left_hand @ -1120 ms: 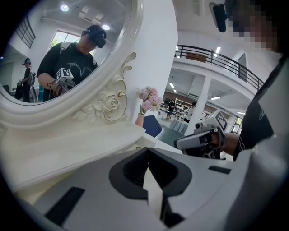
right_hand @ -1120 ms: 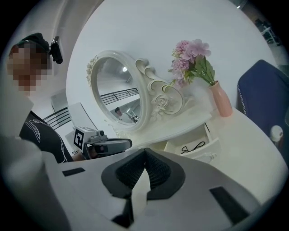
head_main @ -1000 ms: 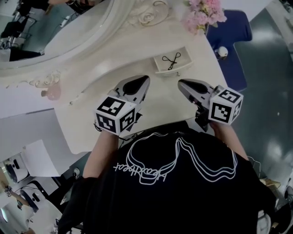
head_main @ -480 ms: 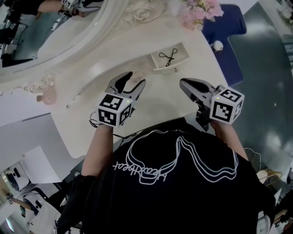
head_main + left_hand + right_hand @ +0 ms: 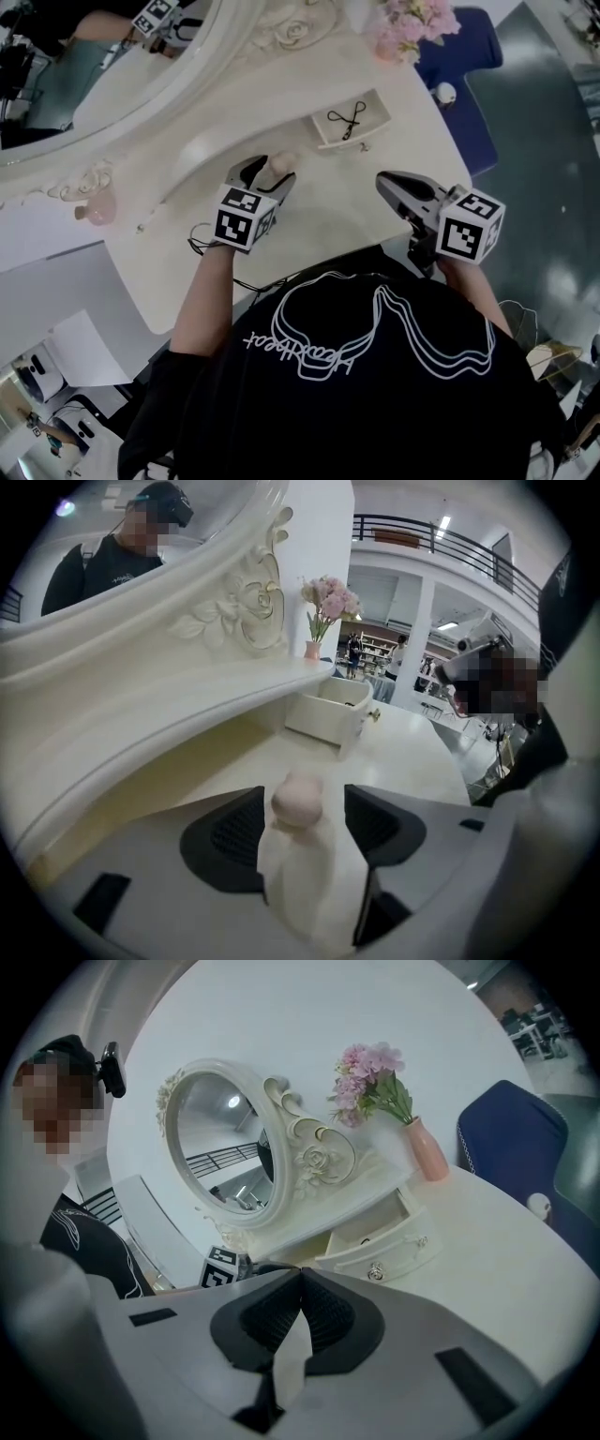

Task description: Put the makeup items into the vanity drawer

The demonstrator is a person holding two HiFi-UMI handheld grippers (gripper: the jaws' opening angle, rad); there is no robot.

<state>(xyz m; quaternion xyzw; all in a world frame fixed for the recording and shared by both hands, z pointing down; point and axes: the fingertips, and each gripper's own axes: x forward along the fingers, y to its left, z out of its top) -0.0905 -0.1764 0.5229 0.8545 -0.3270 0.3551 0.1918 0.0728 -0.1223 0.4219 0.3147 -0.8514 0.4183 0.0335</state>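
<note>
The right gripper [image 5: 386, 180] hangs over the vanity top [image 5: 328, 202] near its front right edge, jaws pressed together with nothing in them. Further in, at the middle of the top, the left gripper [image 5: 262, 174] points down. Its jaws have just been opening and now stand wide on either side of a pink makeup sponge [image 5: 298, 801], their pads clear of it. Beyond, toward the back right, the small drawer [image 5: 358, 139] is open with a black eyelash curler [image 5: 349, 117] inside.

So one item looks stowed, while the sponge is not yet gripped. A pink bottle [image 5: 96, 206] at the back left edge may also need to go in. The person's body hides the front edge of the top, and the sponge's base cannot be made out.
</note>
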